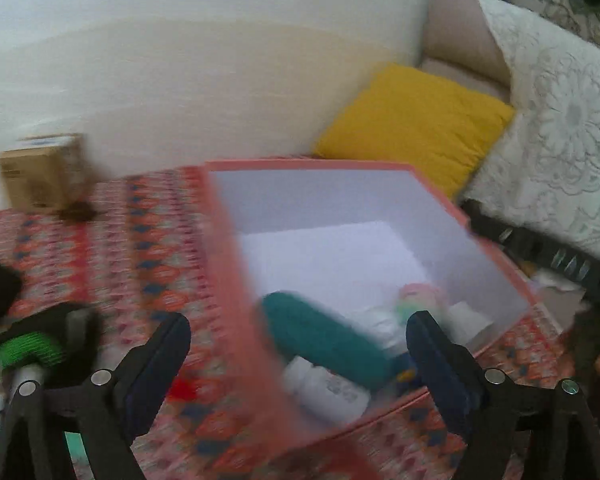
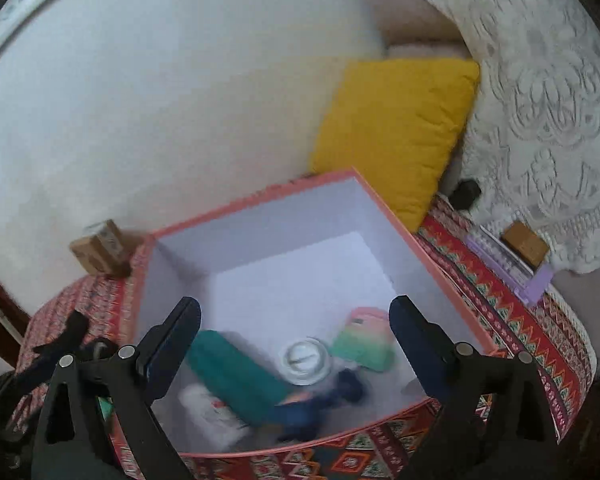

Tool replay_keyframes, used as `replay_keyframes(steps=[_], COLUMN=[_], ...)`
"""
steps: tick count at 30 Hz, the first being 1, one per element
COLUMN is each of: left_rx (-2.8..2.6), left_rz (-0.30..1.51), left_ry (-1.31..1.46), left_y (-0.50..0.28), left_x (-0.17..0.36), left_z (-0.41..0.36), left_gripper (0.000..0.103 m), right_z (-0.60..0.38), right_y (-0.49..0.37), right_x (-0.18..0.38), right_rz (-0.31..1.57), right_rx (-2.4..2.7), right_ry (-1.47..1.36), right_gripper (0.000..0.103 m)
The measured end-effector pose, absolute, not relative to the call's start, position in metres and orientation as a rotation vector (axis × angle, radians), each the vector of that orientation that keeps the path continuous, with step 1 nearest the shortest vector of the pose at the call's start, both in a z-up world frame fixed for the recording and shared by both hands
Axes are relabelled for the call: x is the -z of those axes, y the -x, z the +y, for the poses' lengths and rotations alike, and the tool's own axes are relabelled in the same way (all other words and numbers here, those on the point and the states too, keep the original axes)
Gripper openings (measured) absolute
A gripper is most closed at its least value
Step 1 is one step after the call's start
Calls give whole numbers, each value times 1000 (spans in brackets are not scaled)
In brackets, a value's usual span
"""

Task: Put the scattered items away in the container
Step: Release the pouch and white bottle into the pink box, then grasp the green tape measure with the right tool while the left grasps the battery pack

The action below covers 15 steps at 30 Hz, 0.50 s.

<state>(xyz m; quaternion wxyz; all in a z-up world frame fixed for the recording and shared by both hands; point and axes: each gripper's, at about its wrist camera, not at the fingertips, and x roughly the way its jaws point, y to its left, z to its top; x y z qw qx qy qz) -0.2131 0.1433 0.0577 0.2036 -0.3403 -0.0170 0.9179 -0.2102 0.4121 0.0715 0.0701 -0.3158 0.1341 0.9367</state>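
— Box [image 2: 260, 208] first: where does it sit?
— On the patterned red cloth [image 2: 500, 300], near the white wall, with a yellow cushion [image 2: 396, 128] just behind its far corner. It has pink outer walls and a white inside

— What lies in it?
— Toward the near side, a teal roll [image 2: 236, 376], a white bottle [image 2: 212, 416], a round clear lid or jar [image 2: 304, 360], a pink and green soft thing [image 2: 364, 340] and something dark blue [image 2: 320, 400]. The far half of the floor is bare

— And the right gripper [image 2: 296, 320]?
— Above the near edge, fingers spread wide, nothing between them

— The left gripper [image 1: 300, 344]?
— Also spread wide and holding nothing. One finger is over the cloth outside the box's left wall, the other over the inside. That view is blurred

— Anything outside the box?
— A green and black object [image 1: 32, 348] on the cloth at the left, and a small cardboard carton [image 1: 40, 172] by the wall. I cannot tell what the green one is
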Motion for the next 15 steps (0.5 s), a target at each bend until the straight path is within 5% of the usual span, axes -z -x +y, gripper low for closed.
replay_keyframes(steps=[9,15], left_rx=[-2781,-2808], left_rz=[-117,-186], left_ry=[964,1093], left_y=[139,123], left_x=[-56,-4], left_z=[-30,-112], left_gripper=[98,99], right_z=[255,163], right_y=[168,178], right_x=[-110,-45], right_rz=[126,-87], right_rx=[-3279,-3387], right_ry=[914,1388], right_gripper=[101,102])
